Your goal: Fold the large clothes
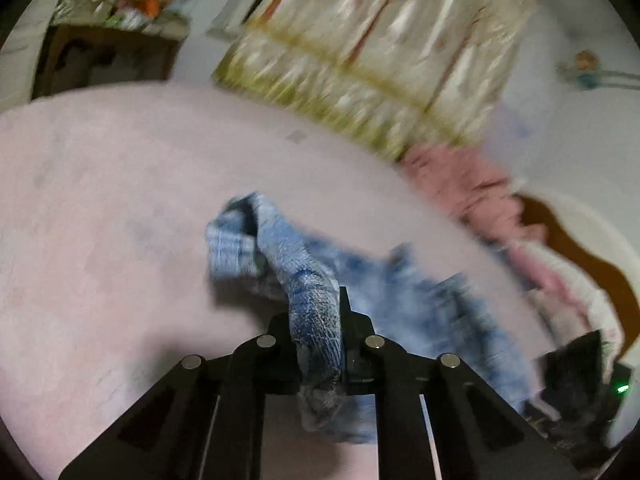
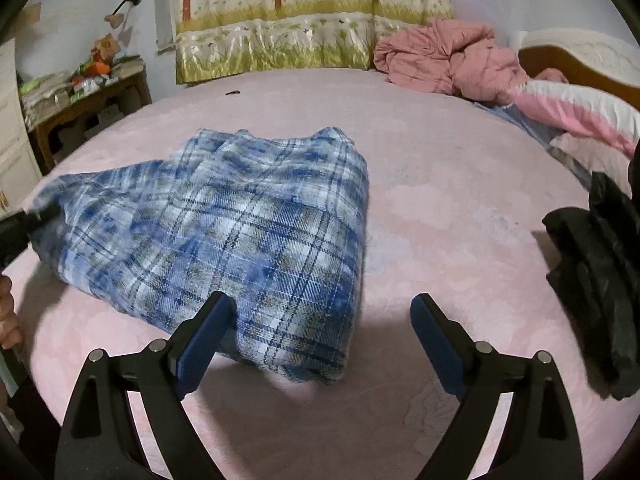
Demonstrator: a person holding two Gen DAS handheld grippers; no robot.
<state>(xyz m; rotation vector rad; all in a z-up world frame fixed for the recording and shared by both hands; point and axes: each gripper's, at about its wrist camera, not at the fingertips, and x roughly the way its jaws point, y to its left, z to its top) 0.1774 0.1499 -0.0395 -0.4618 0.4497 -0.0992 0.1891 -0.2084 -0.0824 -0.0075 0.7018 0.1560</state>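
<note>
A blue plaid garment [image 2: 240, 232] lies partly folded on the pink bed [image 2: 440, 184]. My left gripper [image 1: 316, 320] is shut on a bunched edge of the garment [image 1: 312, 292] and lifts it off the bed; the view is motion-blurred. In the right wrist view the left gripper [image 2: 24, 220] shows at the garment's far left corner. My right gripper [image 2: 320, 320] is open and empty, hovering just above the garment's near edge, its left finger [image 2: 204, 340] over the cloth.
A pink quilt [image 2: 448, 60] and pillows [image 2: 580, 108] lie at the bed's far right. A black folded garment [image 2: 600, 272] sits on the right. A cluttered wooden table [image 2: 80, 96] stands at the left, a curtain [image 2: 300, 20] behind the bed.
</note>
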